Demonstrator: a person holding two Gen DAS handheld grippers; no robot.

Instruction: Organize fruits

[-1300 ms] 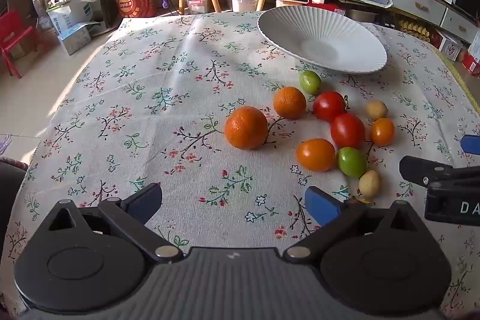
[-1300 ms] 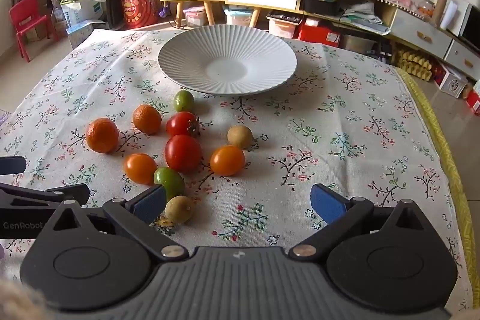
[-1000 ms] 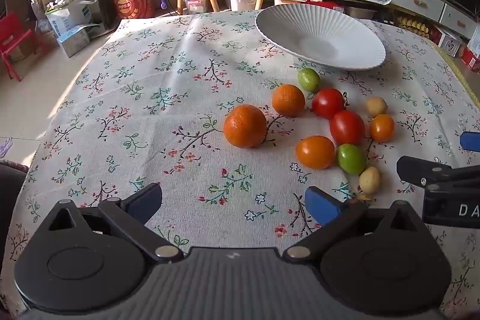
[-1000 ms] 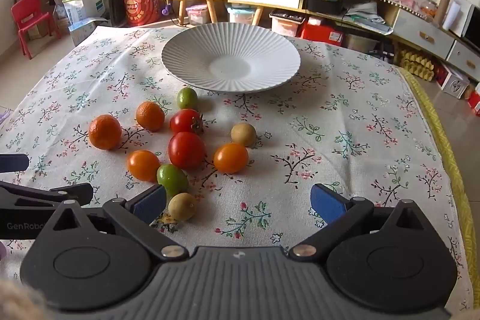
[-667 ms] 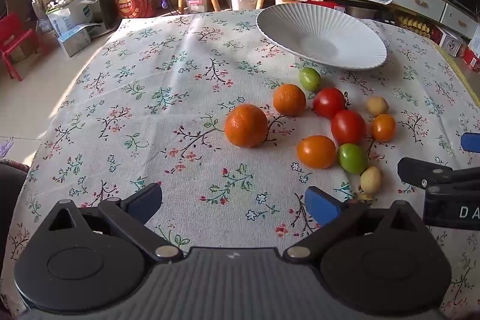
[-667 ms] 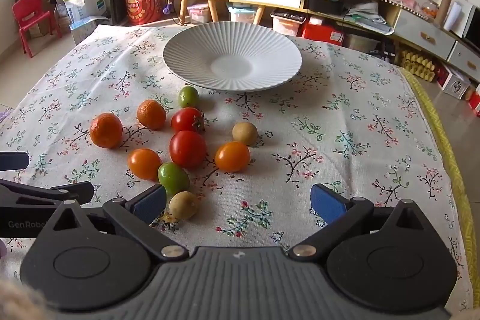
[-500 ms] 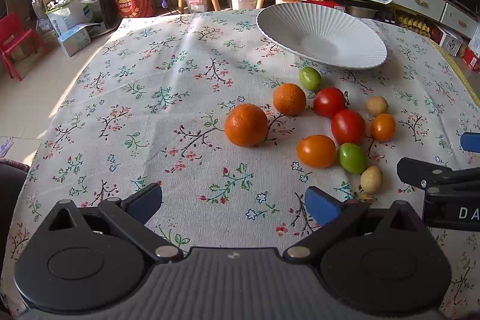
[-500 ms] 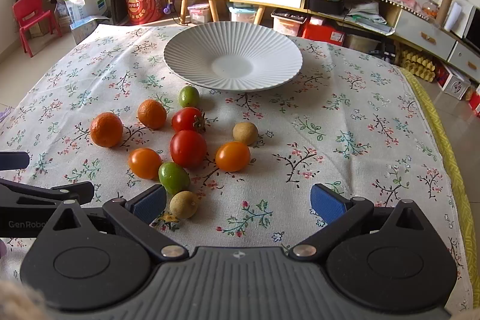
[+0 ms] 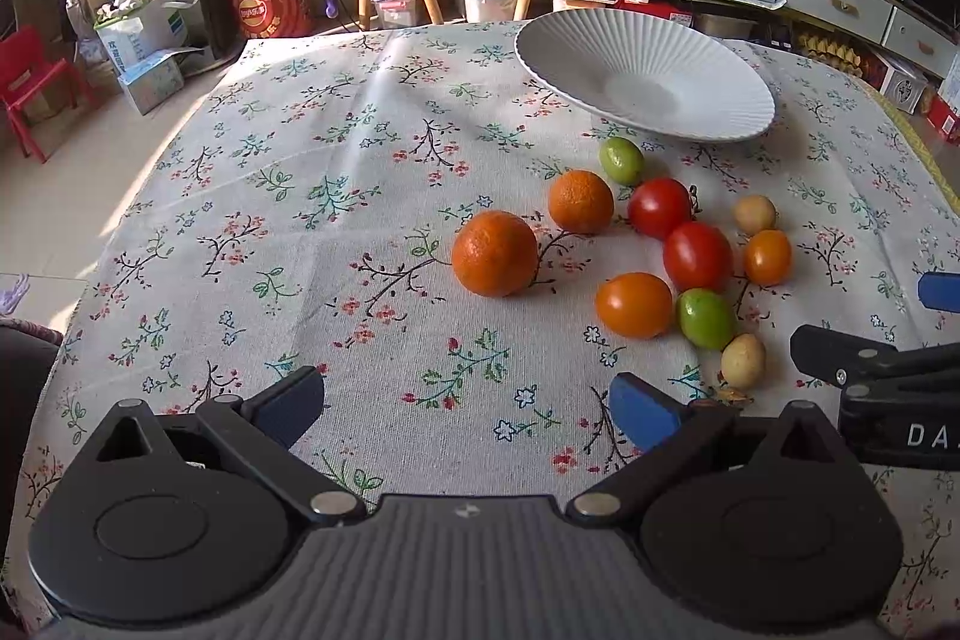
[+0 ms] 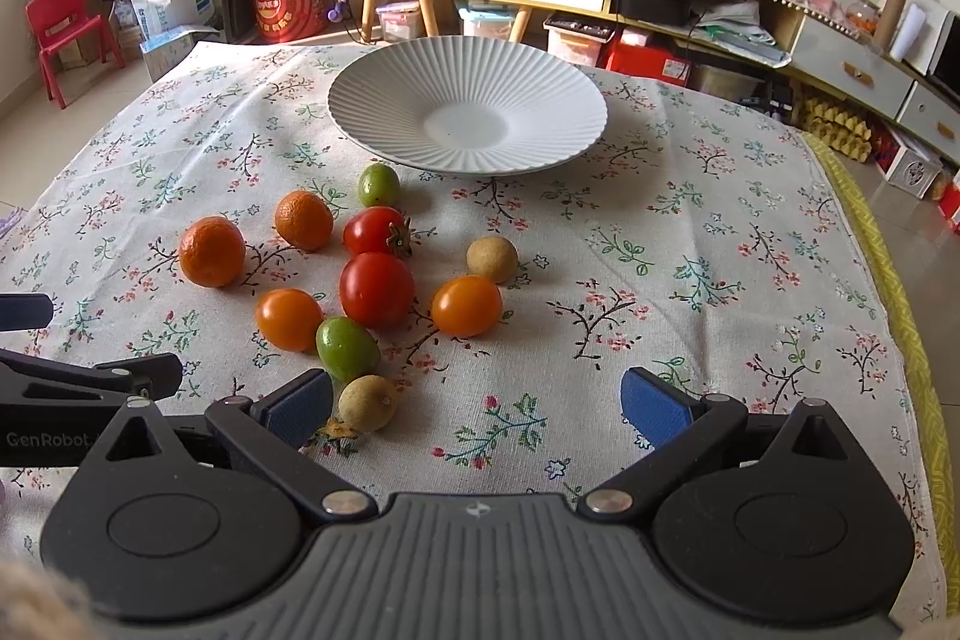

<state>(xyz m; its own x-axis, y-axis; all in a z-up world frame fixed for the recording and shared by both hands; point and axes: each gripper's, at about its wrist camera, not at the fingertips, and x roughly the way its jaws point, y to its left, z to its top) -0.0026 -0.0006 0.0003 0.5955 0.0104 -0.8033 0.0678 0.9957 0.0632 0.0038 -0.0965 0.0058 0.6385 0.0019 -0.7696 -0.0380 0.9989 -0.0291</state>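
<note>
Your left gripper (image 9: 465,400) is spread wide and holds nothing, hovering low over the floral cloth (image 9: 312,232) on the desk; your right gripper (image 10: 477,403) is likewise wide and empty, beside it. Plate (image 10: 390,112): white, ribbed, empty, at the far side of the desk. Fruits, all loose on the cloth, near side of the plate: one large orange (image 9: 494,253), leftmost and a little apart; one small orange (image 9: 581,201) behind it to the right; one lime (image 9: 621,160) nearest the plate, just off its rim; two red tomatoes, the far one (image 10: 375,231) with its stem showing, the near one (image 10: 377,290) just in front of it; two orange tomatoes, one (image 10: 288,319) on the left of the cluster, one (image 10: 466,305) on the right; a second lime (image 10: 347,348) touching or nearly touching the left orange tomato and the near red tomato; two small tan fruits, one (image 10: 492,258) behind the right orange tomato, one (image 10: 367,403) closest to you, just beside your right gripper's left fingertip (image 10: 300,406). In the left view this nearest tan fruit lies between your two grippers.
</note>
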